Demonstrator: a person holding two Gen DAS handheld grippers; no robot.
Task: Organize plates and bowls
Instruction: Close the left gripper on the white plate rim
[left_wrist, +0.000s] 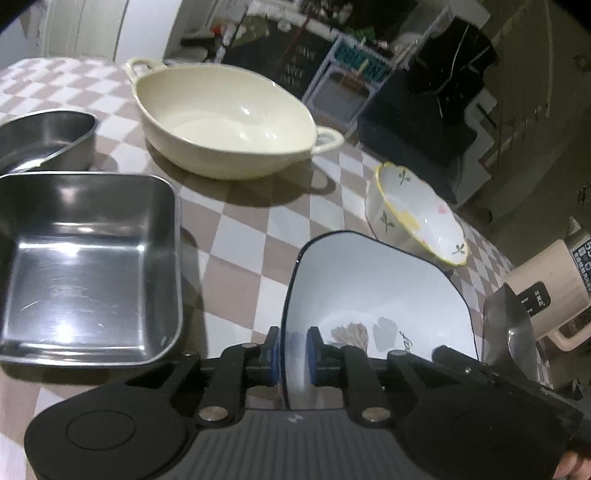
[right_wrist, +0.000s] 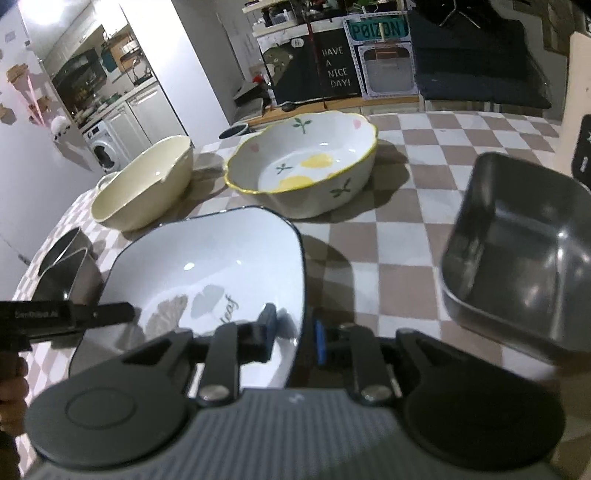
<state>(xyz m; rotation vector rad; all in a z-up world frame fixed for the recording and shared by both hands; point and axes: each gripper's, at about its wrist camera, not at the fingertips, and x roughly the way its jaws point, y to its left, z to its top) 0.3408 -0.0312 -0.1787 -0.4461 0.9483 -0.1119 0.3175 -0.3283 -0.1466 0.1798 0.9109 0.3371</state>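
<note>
A white square plate (left_wrist: 388, 288) with a dark rim and a leaf print lies low over the checkered table (left_wrist: 258, 229). My left gripper (left_wrist: 294, 354) is shut on its near rim, one blue pad on each side of the wall. In the right wrist view the same plate (right_wrist: 207, 266) has its right rim between the jaws of my right gripper (right_wrist: 295, 336), whose pads stand a little apart from it. One finger (right_wrist: 110, 312) of the left gripper reaches in from the left there.
A cream oval dish with handles (left_wrist: 221, 122) and a floral bowl with a yellow rim (right_wrist: 306, 166) stand behind the plate. Steel square pans (left_wrist: 88, 266) (right_wrist: 517, 258) flank it, and a rounded steel tin (left_wrist: 48, 136) stands far left. A beige jug (left_wrist: 546, 291) is at the table's edge.
</note>
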